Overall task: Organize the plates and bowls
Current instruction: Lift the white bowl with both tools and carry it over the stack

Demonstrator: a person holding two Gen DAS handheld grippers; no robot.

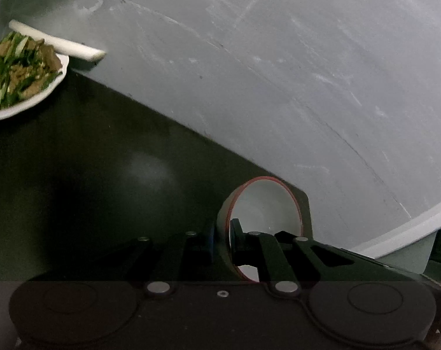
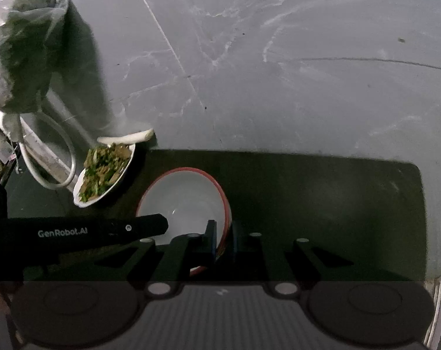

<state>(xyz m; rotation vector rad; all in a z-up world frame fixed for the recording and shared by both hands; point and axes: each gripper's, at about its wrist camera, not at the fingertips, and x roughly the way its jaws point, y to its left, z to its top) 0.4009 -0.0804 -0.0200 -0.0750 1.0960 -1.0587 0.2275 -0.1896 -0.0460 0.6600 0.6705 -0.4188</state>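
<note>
Both tongs on bowl rim

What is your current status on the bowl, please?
Both tools, left and right, shut on the red-rimmed bowl rim. Bowl over dark table. Food plate sits nearby, clear.

Right claw on bowl rim

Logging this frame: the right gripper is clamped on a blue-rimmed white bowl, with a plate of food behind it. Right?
No: the bowl has a red rim, per the right wrist view. The right gripper is clamped on it, plate of food behind.
</note>
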